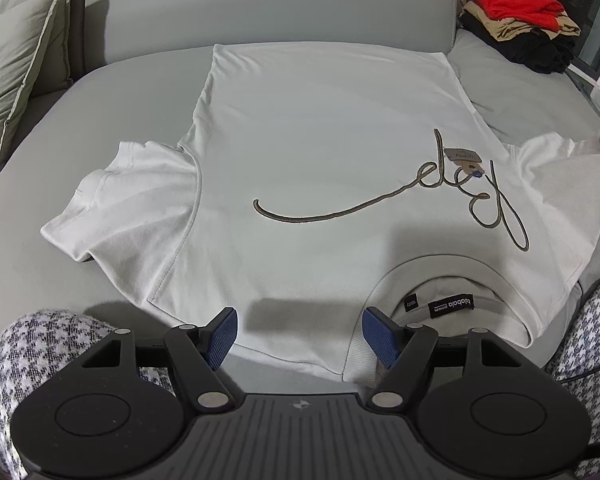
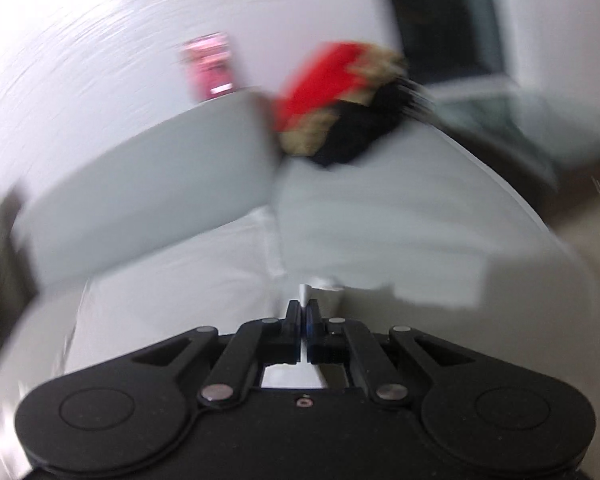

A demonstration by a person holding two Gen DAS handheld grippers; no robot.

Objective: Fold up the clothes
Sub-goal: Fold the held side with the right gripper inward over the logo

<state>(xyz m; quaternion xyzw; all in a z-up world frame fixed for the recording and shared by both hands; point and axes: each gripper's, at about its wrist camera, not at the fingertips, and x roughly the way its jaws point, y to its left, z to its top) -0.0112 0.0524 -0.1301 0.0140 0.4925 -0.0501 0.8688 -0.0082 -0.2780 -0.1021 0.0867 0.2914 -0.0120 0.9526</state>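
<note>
1. Plainly, in the left wrist view the left claw (image 1: 299, 334) is spread wide, its blue pads (image 1: 223, 336) apart and holding nothing. It hovers just over the near edge of the white T-shirt (image 1: 308, 152), beside the collar (image 1: 440, 280), which points toward the camera.
2. Also in this view, the shirt lies flat and face up on the grey sofa seat (image 1: 116, 92), script lettering (image 1: 400, 196) across the chest and a paper tag (image 1: 466, 158) on it. One sleeve (image 1: 116, 196) is spread out to the left; the far right sleeve tip rises toward a dark object at the frame edge.
3. Further back, a stack of folded clothes (image 1: 520, 20), red on top, sits at the seat's far right corner; a cushion (image 1: 16, 72) leans at the left.
4. Next, the right wrist view is heavily blurred. The right claw (image 2: 304, 308) is pressed together, pinching a bit of white T-shirt fabric (image 2: 320, 284). More white cloth (image 2: 180, 280) spreads below, with the clothes stack (image 2: 340, 100) beyond on the sofa.
</note>
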